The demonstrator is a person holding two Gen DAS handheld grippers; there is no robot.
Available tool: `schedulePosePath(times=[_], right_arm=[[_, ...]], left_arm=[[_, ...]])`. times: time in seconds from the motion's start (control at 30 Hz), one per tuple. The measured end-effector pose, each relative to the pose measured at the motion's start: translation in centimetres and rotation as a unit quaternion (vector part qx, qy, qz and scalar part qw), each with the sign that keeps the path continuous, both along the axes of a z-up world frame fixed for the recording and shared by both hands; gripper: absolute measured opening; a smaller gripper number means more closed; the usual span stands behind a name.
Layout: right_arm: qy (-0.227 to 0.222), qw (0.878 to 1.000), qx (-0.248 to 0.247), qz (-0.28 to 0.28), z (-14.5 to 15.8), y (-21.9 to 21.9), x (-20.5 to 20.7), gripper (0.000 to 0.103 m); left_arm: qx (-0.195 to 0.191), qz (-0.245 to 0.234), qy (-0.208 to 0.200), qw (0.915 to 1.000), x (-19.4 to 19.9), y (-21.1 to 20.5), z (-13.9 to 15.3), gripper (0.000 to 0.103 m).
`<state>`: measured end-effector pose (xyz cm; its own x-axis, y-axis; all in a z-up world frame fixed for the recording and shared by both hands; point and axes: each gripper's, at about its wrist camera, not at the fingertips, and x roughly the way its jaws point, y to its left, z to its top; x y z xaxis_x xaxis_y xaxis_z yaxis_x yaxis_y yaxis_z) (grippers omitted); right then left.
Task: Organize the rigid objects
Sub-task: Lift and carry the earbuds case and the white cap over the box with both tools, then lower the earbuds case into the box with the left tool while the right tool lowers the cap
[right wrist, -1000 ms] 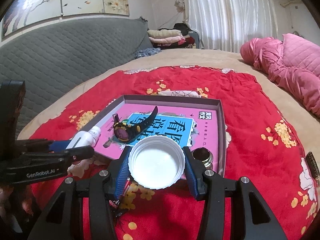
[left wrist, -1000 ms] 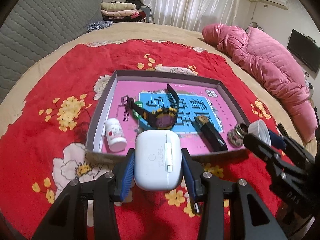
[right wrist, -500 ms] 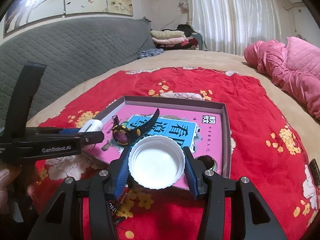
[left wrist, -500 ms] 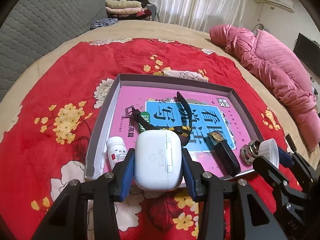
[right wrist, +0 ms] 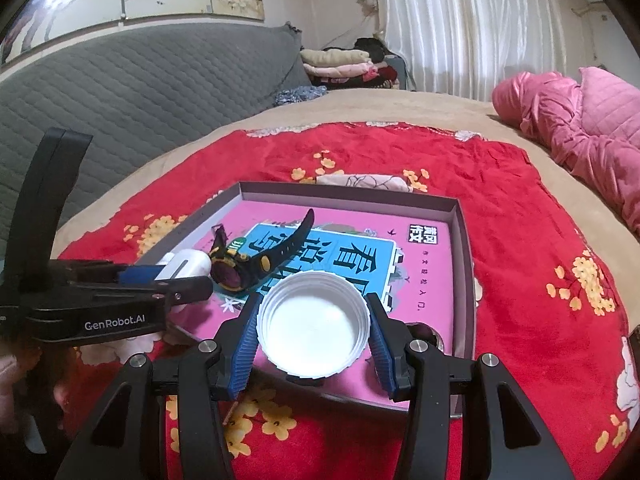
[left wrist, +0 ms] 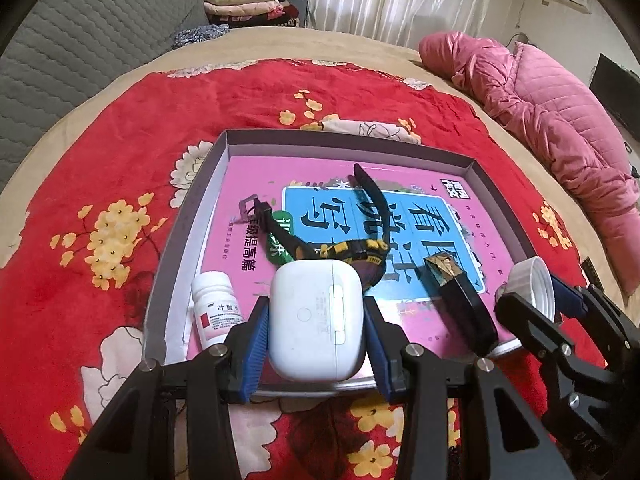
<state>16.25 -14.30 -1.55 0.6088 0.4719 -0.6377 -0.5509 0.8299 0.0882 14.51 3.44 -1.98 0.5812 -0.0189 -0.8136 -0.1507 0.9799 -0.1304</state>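
Red flowered blanket (left wrist: 120, 128) covers the bed, with a grey quilted headboard (right wrist: 140, 92) behind and a pink padded coat (left wrist: 560, 120) off to the right. On the blanket sits a shallow grey tray (left wrist: 188, 216) lined with a pink and blue booklet (left wrist: 420, 224). At the tray's near left corner stands a white pill bottle (left wrist: 214, 304). Just right of it, the left hand-held gripper (left wrist: 314, 326) pinches a white earbud case (left wrist: 316, 320) between its blue pads, held over the tray's near edge. Behind the case lies a black and yellow watch (left wrist: 360, 248), one strap arching up. Further right a black rectangular item (left wrist: 460, 300) rests on the booklet, possibly a lighter. At the tray's right side, the right hand-held gripper (right wrist: 312, 334) clamps a white bottle cap (right wrist: 314, 330), open side toward the camera.
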Motion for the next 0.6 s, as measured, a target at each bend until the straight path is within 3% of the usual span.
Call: schedulePosePath(times=[0.6], right_arm=[[0.025,0.999,-0.015,0.012,-1.6,1.0,1.1,0.052]], left_arm=[[0.004,-0.014,0.019,0.9997,0.8,-0.9,-1.5,0.045]])
